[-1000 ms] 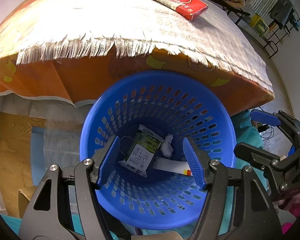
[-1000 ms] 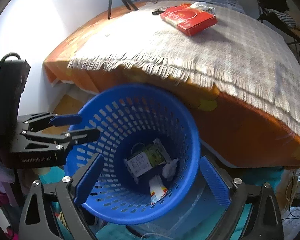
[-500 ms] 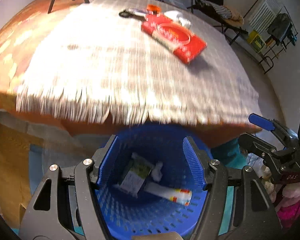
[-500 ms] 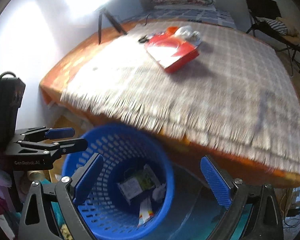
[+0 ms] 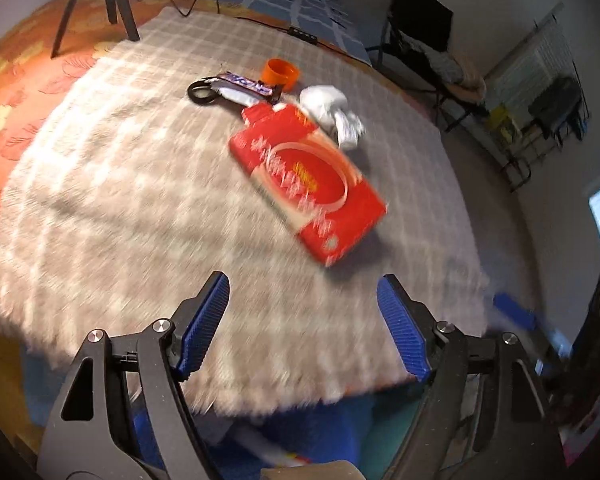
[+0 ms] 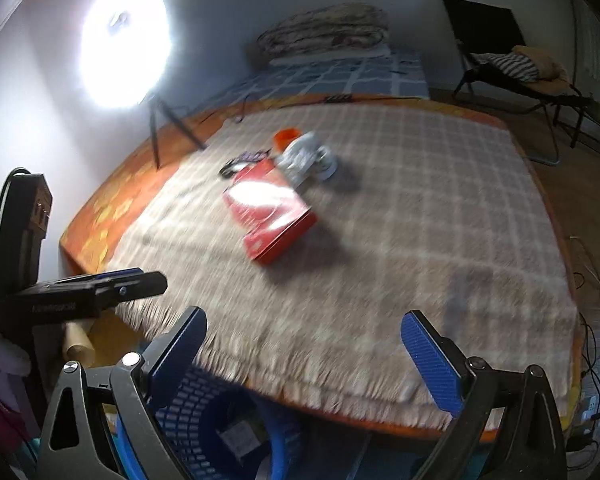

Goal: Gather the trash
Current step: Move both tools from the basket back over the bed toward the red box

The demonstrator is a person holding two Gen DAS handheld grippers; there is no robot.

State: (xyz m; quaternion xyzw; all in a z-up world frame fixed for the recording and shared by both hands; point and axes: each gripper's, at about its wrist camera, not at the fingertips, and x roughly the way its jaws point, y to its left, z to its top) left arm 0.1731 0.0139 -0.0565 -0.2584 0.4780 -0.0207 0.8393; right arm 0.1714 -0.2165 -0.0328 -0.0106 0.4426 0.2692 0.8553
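Now both grippers are heading for more trash: left gripper [image 5: 302, 326] opening, empty; right gripper [image 6: 304, 354] gaping wide. Next, reaching the red box [image 5: 306, 182] mid-blanket, blue basket [image 6: 204, 412] waiting below.

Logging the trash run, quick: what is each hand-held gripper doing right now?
Left hand-held gripper: jaws opening, nothing between them.
Right hand-held gripper: open, empty.
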